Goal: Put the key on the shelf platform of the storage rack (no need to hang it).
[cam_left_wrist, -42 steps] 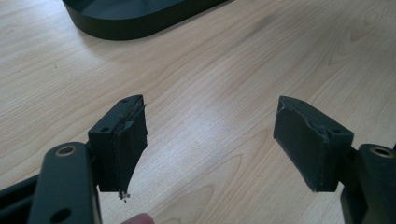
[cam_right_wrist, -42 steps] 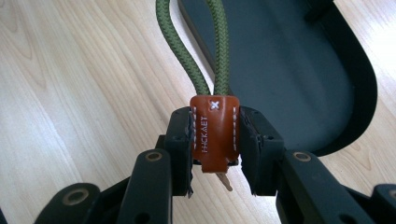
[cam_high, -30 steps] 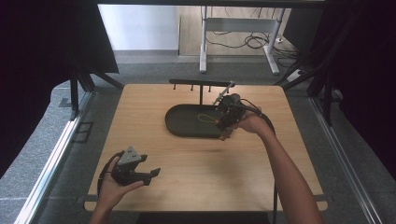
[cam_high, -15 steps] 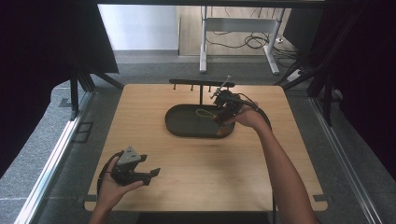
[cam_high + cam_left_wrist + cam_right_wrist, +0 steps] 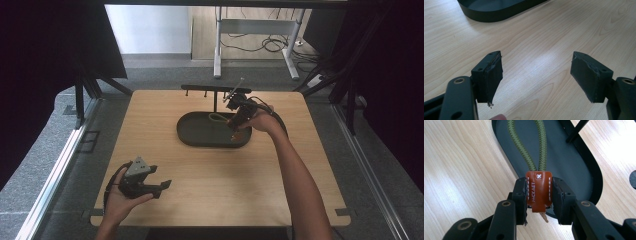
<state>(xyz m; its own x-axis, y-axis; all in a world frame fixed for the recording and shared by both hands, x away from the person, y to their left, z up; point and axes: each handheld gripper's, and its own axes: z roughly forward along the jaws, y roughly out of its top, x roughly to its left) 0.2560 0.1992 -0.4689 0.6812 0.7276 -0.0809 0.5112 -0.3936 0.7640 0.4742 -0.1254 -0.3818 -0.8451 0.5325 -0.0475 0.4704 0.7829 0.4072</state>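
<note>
A brown leather tab [image 5: 538, 188] joins the two ends of a green cord loop [image 5: 524, 145]. My right gripper [image 5: 539, 192] is shut on that tab, a pad pressing each side. The loop stretches away from the jaws over a dark oval tray [image 5: 579, 170]. In the high view the right gripper [image 5: 239, 116] hovers over the tray's [image 5: 200, 139] right half, with the cord loop [image 5: 217, 117] to its left. My left gripper [image 5: 162, 186] rests in the hand near the table's front left corner. Its jaws [image 5: 536, 75] stand wide open over bare wood with nothing between them.
A low black rack with hooks [image 5: 210, 89] stands just behind the tray, close to the right gripper. The tray's near edge [image 5: 499, 12] lies ahead of the left gripper. Bare wooden tabletop [image 5: 225, 185] spreads across the front and both sides.
My right gripper, still shut on the tab, has shifted slightly left and farther back over the tray. The left gripper has stayed where it was.
</note>
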